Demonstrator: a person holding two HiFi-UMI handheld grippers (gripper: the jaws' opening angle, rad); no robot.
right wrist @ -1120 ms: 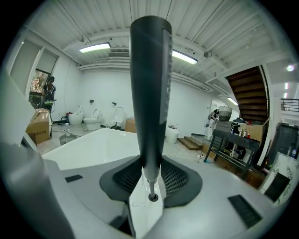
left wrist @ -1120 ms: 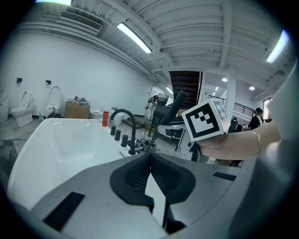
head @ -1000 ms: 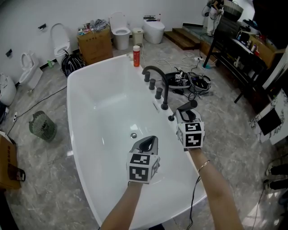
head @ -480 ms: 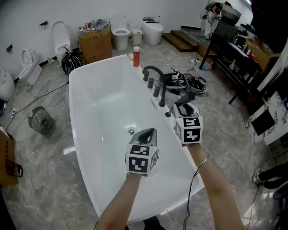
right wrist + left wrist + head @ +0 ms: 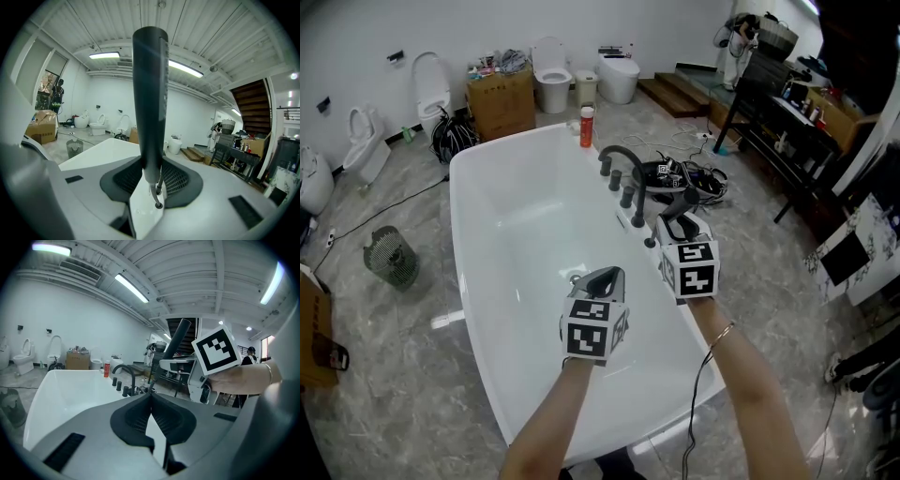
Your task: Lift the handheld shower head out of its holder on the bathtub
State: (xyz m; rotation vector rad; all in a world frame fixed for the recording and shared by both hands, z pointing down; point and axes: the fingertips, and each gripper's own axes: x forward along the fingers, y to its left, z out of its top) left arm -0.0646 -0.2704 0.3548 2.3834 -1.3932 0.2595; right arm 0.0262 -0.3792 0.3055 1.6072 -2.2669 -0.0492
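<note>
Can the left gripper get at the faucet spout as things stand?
Probably yes. The left gripper is shut and empty above the bathtub, with only open basin between it and the faucet spout. The right gripper, shut on the shower head, sits aside.

I am working with two grippers, one left gripper (image 5: 605,279) and one right gripper (image 5: 680,225), and each is carrying one marker cube (image 5: 592,337). I am looking at one bathtub (image 5: 516,206), one curved spout (image 5: 623,155) and three round knobs (image 5: 616,180). I am also counting one shower head (image 5: 150,93), one red bottle (image 5: 586,127), two cardboard boxes (image 5: 502,98), one mesh bin (image 5: 391,258) and four toilets (image 5: 551,70). I am leaving out one white shape at the left edge, too cut off to name.
</note>
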